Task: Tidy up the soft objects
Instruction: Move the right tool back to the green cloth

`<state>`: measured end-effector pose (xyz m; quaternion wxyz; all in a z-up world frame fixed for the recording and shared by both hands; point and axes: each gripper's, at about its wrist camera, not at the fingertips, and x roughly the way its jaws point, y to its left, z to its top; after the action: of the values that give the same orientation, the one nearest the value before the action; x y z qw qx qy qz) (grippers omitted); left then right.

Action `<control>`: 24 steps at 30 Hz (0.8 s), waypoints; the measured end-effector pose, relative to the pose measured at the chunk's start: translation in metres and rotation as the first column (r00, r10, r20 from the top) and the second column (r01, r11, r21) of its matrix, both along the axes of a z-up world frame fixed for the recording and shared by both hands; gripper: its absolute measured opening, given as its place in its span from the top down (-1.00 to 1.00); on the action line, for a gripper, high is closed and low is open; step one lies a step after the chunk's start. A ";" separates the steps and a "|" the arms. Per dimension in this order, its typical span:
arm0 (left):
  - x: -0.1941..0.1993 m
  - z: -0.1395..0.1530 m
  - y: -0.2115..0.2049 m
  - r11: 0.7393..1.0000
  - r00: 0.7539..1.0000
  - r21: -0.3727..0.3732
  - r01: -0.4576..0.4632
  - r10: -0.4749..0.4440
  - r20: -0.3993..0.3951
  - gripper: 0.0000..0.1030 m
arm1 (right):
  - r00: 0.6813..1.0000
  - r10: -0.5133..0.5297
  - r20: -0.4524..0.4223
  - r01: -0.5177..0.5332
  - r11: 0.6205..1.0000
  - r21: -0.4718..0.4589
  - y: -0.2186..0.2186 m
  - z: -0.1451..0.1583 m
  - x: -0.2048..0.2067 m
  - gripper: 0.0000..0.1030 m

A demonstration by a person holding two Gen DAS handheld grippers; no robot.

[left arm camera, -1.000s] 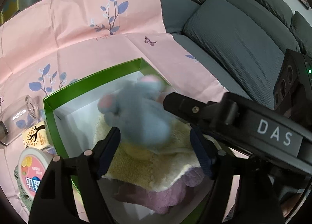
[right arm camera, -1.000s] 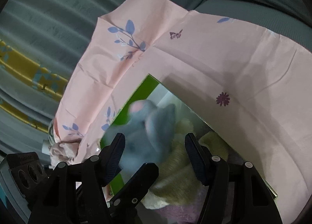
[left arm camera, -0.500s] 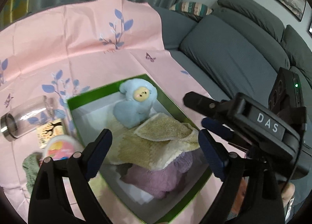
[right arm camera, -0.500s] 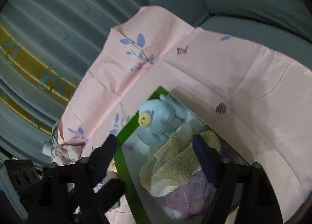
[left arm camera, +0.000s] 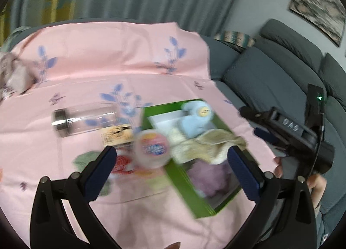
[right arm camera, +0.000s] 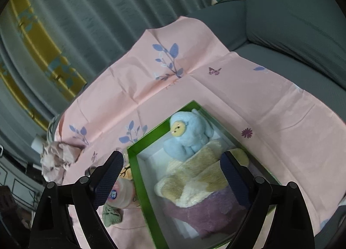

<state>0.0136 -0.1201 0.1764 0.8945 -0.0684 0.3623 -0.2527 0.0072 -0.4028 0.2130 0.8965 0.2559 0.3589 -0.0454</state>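
- The light is soft and even, like daylight through the curtains. Nothing looks very dark or very bright.
- The left wrist picture is smeared. The glass jar and the round tub look fuzzy.
- The right wrist picture is sharp. The blue plush toy is clear.
- Both pictures bend at the edges, with black corners.

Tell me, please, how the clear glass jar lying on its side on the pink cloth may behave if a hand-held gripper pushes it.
The clear glass jar lies on its side, so it would probably roll. Its smooth glass looks slippery and may break if it falls. It seems empty, hence likely rather light.
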 end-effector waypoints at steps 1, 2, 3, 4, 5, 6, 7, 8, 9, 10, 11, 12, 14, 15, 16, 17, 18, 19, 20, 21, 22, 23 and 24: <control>-0.003 -0.002 0.014 1.000 1.000 0.008 -0.029 0.029 0.000 -0.98 | 1.000 0.007 0.000 -0.007 1.000 -0.010 0.004 0.001 0.000 -0.78; -0.005 -0.004 0.024 0.999 0.999 0.013 -0.051 0.051 -0.001 -0.98 | 1.000 0.015 0.000 -0.015 1.000 -0.022 0.008 0.003 0.000 -0.78; -0.008 -0.006 0.037 0.996 0.996 0.018 -0.086 0.086 -0.003 -0.98 | 1.000 0.024 0.001 -0.024 0.999 -0.036 0.013 0.004 0.000 -0.78; -0.011 -0.009 0.052 0.992 0.992 0.022 -0.124 0.124 -0.011 -0.98 | 0.999 0.032 0.001 -0.032 0.998 -0.049 0.018 0.006 0.000 -0.78; -0.013 -0.011 0.062 0.989 0.989 0.023 -0.144 0.144 -0.019 -0.98 | 0.999 0.038 0.001 -0.038 0.998 -0.057 0.022 0.007 0.001 -0.78; -0.014 -0.013 0.072 0.986 0.986 0.021 -0.163 0.164 -0.026 -0.98 | 0.999 0.049 0.000 -0.049 0.997 -0.066 0.027 0.008 0.001 -0.78; -0.017 -0.016 0.087 0.982 0.981 0.023 -0.190 0.190 -0.036 -0.98 | 0.998 0.057 0.000 -0.057 0.996 -0.072 0.031 0.009 0.001 -0.78; -0.019 -0.018 0.096 0.978 0.977 0.027 -0.208 0.209 -0.040 -0.98 | 0.998 0.066 -0.002 -0.066 0.995 -0.079 0.036 0.010 0.002 -0.78; -0.021 -0.022 0.105 0.971 0.970 0.032 -0.236 0.238 -0.043 -0.98 | 0.997 0.080 -0.005 -0.080 0.993 -0.089 0.043 0.011 0.001 -0.78; -0.023 -0.026 0.118 0.962 0.962 0.038 -0.269 0.271 -0.047 -0.98 | 0.996 0.090 -0.005 -0.090 0.991 -0.095 0.048 0.012 0.001 -0.78; -0.025 -0.028 0.127 0.958 0.957 0.037 -0.284 0.286 -0.055 -0.98 | 0.995 0.103 -0.005 -0.103 0.990 -0.100 0.053 0.013 0.002 -0.78; -0.027 -0.032 0.136 0.951 0.949 0.031 -0.309 0.310 -0.058 -0.98 | 0.992 0.126 -0.006 -0.126 0.986 -0.110 0.061 0.015 0.002 -0.78; -0.028 -0.043 0.153 0.936 0.933 0.017 -0.352 0.352 -0.076 -0.98 | 0.986 0.166 -0.004 -0.165 0.979 -0.121 0.077 0.019 0.002 -0.78; -0.029 -0.049 0.160 0.928 0.924 0.015 -0.372 0.372 -0.085 -0.98 | 0.983 0.182 -0.004 -0.181 0.976 -0.123 0.085 0.020 0.001 -0.78; -0.029 -0.055 0.167 0.921 0.916 0.013 -0.390 0.390 -0.095 -0.98 | 0.980 0.199 -0.006 -0.199 0.972 -0.123 0.093 0.021 0.001 -0.78; -0.029 -0.062 0.174 0.915 0.909 0.014 -0.403 0.402 -0.109 -0.98 | 0.975 0.223 -0.008 -0.222 0.967 -0.122 0.102 0.022 0.001 -0.78; -0.028 -0.068 0.180 0.908 0.900 0.021 -0.419 0.418 -0.127 -0.97 | 0.968 0.250 -0.006 -0.249 0.961 -0.124 0.112 0.023 0.002 -0.78; -0.027 -0.071 0.183 0.902 0.893 0.031 -0.430 0.430 -0.134 -0.97 | 0.958 0.286 -0.005 -0.284 0.950 -0.132 0.125 0.024 0.002 -0.78; -0.025 -0.074 0.185 0.895 0.885 0.047 -0.444 0.446 -0.134 -0.97 | 0.947 0.321 -0.007 -0.319 0.937 -0.146 0.139 0.024 0.002 -0.78; -0.025 -0.076 0.188 0.888 0.878 0.059 -0.456 0.460 -0.130 -0.97 | 0.939 0.344 -0.009 -0.341 0.927 -0.156 0.150 0.024 0.002 -0.78; -0.025 -0.077 0.190 0.886 0.876 0.061 -0.460 0.464 -0.130 -0.97 | 0.932 0.361 -0.012 -0.358 0.919 -0.162 0.161 0.023 0.002 -0.78; -0.025 -0.078 0.193 0.883 0.873 0.062 -0.465 0.469 -0.135 -0.97 | 0.925 0.380 -0.017 -0.378 0.911 -0.166 0.171 0.021 0.003 -0.78; -0.026 -0.079 0.196 0.880 0.868 0.060 -0.472 0.476 -0.140 -0.97 | 0.914 0.406 -0.029 -0.405 0.899 -0.167 0.185 0.017 0.005 -0.78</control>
<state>-0.0119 0.0762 0.0974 0.9000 -0.1635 0.4038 -0.0155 0.0123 -0.2173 0.2299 0.9060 0.0985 0.3959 0.1124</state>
